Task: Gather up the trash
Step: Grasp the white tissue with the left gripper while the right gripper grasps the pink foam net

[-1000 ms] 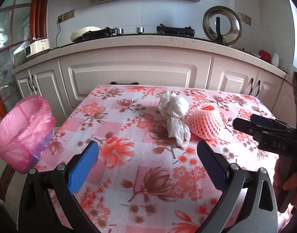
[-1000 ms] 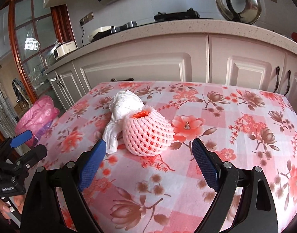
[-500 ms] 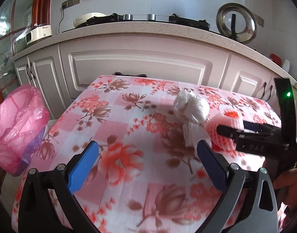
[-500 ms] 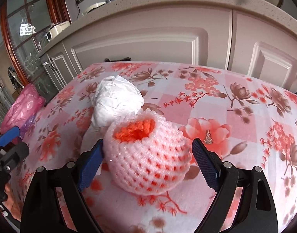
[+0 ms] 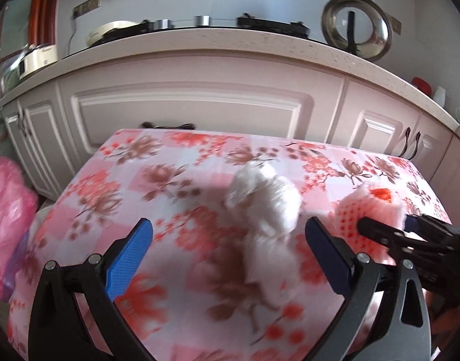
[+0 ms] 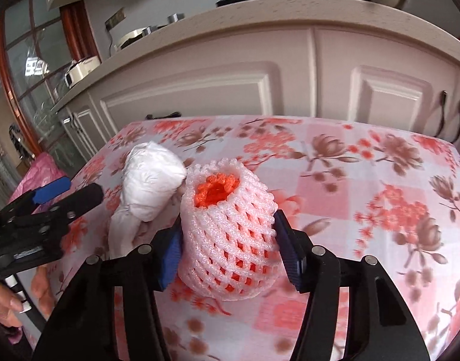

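Pink foam fruit net (image 6: pixel 226 234) (orange showing at its top) stands mid-worktop (image 6: pixel 365 198), squeezed between the pads of the right tool (image 6: pixel 226 249), whose jaws have just been closing. White crumpled bag (image 5: pixel 266 210) lies just beside it, toward the left edge; left tool (image 5: pixel 226 255) wide open, bag between its fingers, untouched.

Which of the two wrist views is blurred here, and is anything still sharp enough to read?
Left wrist view: motion-smeared across the floral tablecloth and the white plastic bag; only the left gripper looks crisp. Right wrist view: much sharper, the foam fruit net shows its mesh clearly between the right gripper pads, with mild blur at the cabinets; both bend straight edges, fisheye style.
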Tool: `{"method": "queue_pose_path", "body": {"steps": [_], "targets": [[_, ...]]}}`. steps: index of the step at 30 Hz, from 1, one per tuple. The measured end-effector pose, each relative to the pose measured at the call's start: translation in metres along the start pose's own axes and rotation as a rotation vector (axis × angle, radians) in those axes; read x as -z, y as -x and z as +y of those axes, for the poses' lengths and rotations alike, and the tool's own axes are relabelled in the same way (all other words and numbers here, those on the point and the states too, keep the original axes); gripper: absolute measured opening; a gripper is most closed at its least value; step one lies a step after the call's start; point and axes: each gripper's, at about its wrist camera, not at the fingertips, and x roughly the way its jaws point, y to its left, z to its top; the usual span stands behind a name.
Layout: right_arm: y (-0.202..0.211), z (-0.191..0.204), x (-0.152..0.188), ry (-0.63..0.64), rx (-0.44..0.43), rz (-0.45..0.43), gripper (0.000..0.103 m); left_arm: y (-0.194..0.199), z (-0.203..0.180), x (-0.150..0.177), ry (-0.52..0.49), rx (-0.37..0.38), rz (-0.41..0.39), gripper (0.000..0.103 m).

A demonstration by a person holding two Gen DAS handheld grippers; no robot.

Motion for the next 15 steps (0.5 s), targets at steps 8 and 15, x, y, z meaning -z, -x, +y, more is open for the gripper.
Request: {"method": "queue_pose_path", "body": {"steps": [8, 15], "targets": [[0.023, -0.031, -0.001, -0.052, 0.025, -0.053, 0.054, -0.055, -0.039, -0.020, -0.049, -0.024, 0.078, 0.096], [0.027, -0.036, 0.002, -0.079, 0.012, -0.065, 0.054, -0.070, -0.045, -0.016, -0.097, -0.038, 0.127, 0.047]]}}
